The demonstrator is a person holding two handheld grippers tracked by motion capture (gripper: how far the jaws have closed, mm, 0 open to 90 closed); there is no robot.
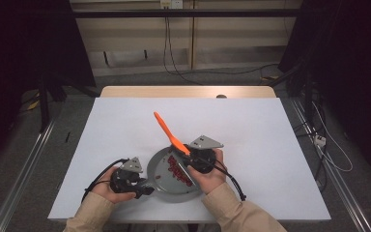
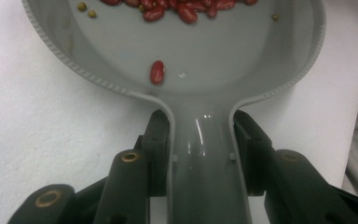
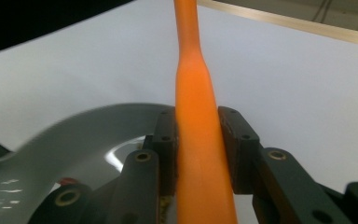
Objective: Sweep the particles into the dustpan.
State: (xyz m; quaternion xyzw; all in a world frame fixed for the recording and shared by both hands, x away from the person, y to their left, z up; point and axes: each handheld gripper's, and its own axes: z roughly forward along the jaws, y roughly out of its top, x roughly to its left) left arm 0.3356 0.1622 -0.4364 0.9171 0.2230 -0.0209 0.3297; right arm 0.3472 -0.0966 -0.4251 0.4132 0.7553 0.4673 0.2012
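We see the left gripper point(image 2: 200, 140) clamping the grey plastic pan's handle point(image 2: 205, 163) between its jaws — the right gripper point(image 3: 198, 140) likewise grips the orange plastic spatula point(image 3: 196, 140), blade beyond.

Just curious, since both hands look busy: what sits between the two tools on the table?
The grey pan with red beans lies between the left tool and the right tool, as seen in the high view.

A white surface point(image 1: 125, 125) stands on grey floor point(image 1: 140, 77). At twelve o'clock, a pale wall point(image 1: 232, 34) with hanging cables point(image 1: 166, 43). Black curtains point(image 1: 24, 38) darken nine and three o'clock.
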